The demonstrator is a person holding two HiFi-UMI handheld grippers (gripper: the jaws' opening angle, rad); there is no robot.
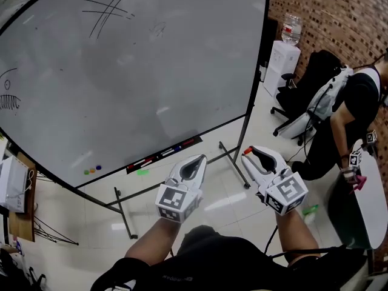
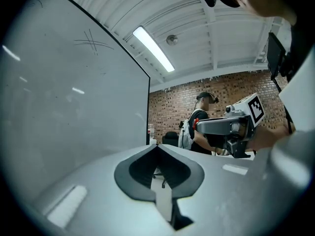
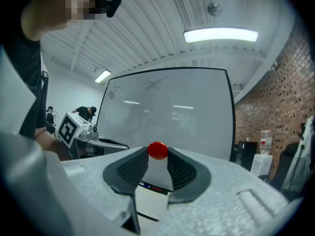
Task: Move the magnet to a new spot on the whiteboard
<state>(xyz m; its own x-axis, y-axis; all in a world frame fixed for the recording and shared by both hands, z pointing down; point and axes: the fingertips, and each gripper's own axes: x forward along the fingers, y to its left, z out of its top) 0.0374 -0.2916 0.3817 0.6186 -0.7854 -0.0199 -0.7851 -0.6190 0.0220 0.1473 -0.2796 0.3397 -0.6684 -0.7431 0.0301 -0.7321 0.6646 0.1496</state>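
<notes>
The right tongs (image 3: 157, 157) grasp the red magnet (image 3: 158, 150): the small round disc sits pinched between the two ribbed black pads at their very tips. The left tongs (image 2: 157, 146) are clenched with nothing in them, their tips meeting at a point. In the head view both tongs are held out side by side and a little apart, each with its marker cube at the near end.

The magnet is off the whiteboard (image 1: 133, 71), held in the air in front of the board's lower right corner, above the pale floor (image 1: 200, 223) and near the foot of the board's black stand (image 1: 233, 162). The board stands upright on that stand. Thin crossed pen strokes (image 1: 109, 8) mark it near its top edge, and a small doodle (image 1: 7, 93) sits at its left edge. Along the bottom edge the pen tray (image 1: 163, 154) holds several markers. Near the lower left corner three small coloured magnets (image 1: 92, 170) cling in a row: green, orange, purple.

To the right of the board a water bottle (image 1: 291, 29) stands on a white box (image 1: 282, 59) before a brick wall (image 1: 327, 11). A black office chair (image 1: 303, 96) is near it, and a person in dark clothes (image 1: 357, 102) bends at a desk (image 1: 364, 205) at the right edge.
</notes>
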